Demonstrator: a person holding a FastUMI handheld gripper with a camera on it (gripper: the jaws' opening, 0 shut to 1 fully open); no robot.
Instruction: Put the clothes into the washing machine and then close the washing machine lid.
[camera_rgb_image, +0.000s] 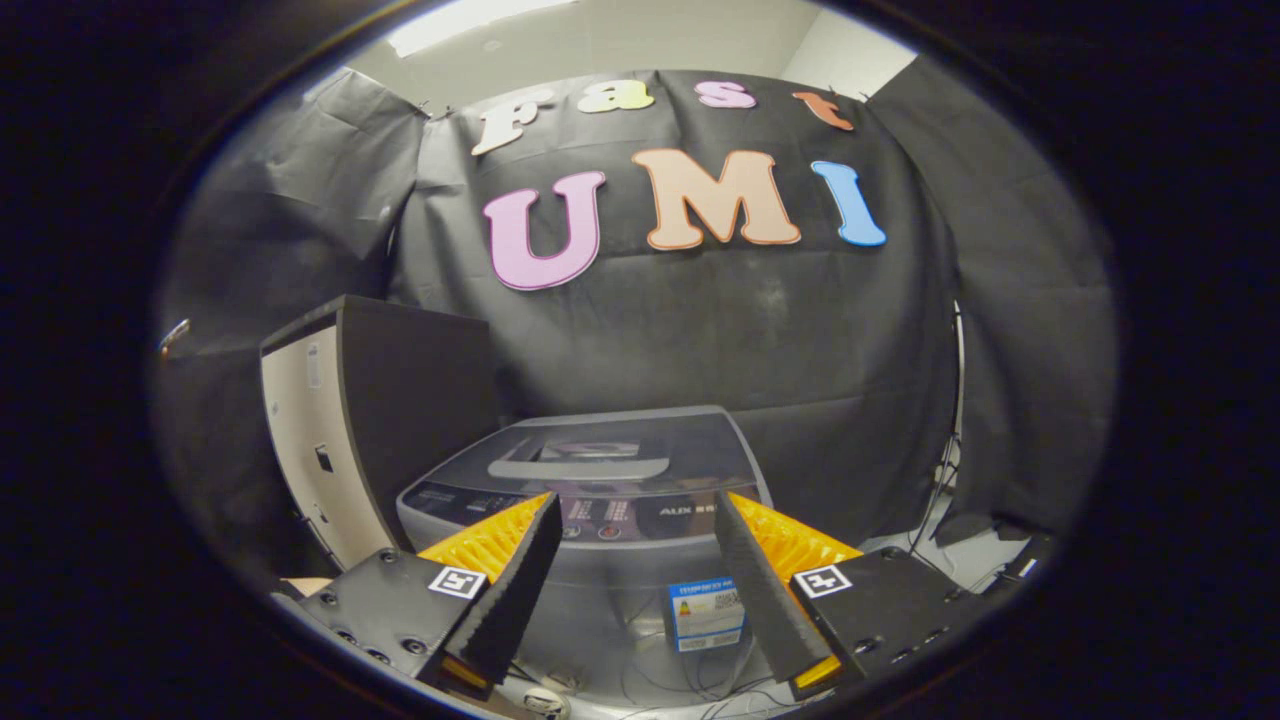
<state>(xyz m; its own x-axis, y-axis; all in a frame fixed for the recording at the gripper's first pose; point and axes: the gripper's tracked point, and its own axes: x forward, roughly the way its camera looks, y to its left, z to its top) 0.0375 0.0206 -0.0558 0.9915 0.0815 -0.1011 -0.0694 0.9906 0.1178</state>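
Ribbed pads line the inner faces of my gripper (635, 535), whose fingers stand spread wide with nothing between them. Just beyond the tips sits the washing machine (600, 560), a grey top-loader with a label on its front. Its lid (610, 455) lies flat and shut over the tub, so it already lies as the task wants it; that fits clothes inside and the job over, or a load yet to go in. I see no clothes, and the dark lid hides whatever the drum holds. To the machine's left stands a tall dark cabinet (390, 410), with the booth's black cloth wall (760, 330) behind everything. Cables (940, 480) trail down by the machine's right side and across the floor under my fingers. My worry is snagging those cables on a low pass, or clipping the control panel (600, 510) if I push forward from here.
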